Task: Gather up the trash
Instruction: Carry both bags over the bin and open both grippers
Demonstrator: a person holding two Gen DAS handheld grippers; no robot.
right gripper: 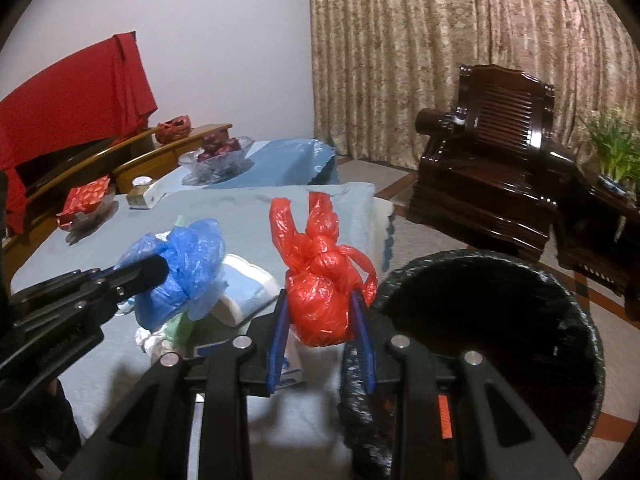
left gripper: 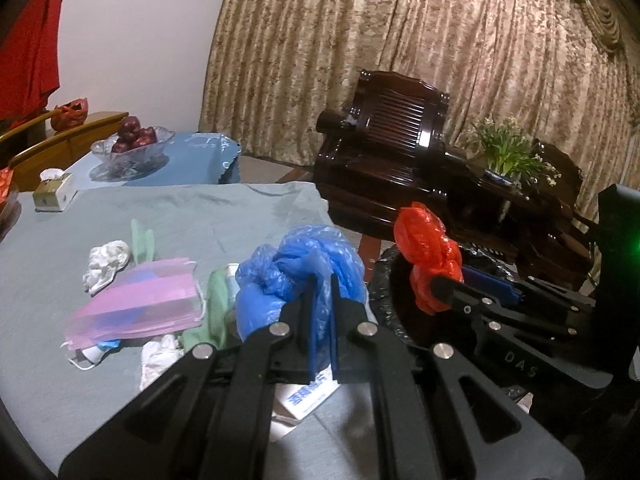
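My left gripper (left gripper: 322, 280) is shut on a crumpled blue plastic bag (left gripper: 304, 268), held above the table's trash pile; it also shows in the right wrist view (right gripper: 180, 268). My right gripper (right gripper: 322, 304) is shut on a knotted red plastic bag (right gripper: 320, 300), held at the table edge beside the black-lined trash bin (right gripper: 480, 344). The red bag (left gripper: 428, 256) and the bin (left gripper: 384, 276) show in the left wrist view too. On the table lie pink face masks (left gripper: 136, 308), a crumpled white tissue (left gripper: 106, 264), green scraps (left gripper: 216, 308) and a small white and blue box (left gripper: 308, 396).
The table has a pale blue-grey cloth (left gripper: 180, 216). At its far side stand a glass bowl of red fruit (left gripper: 132, 148) and a tissue box (left gripper: 52, 192). A dark wooden armchair (left gripper: 392, 152) and a potted plant (left gripper: 508, 152) stand beyond the bin, before curtains.
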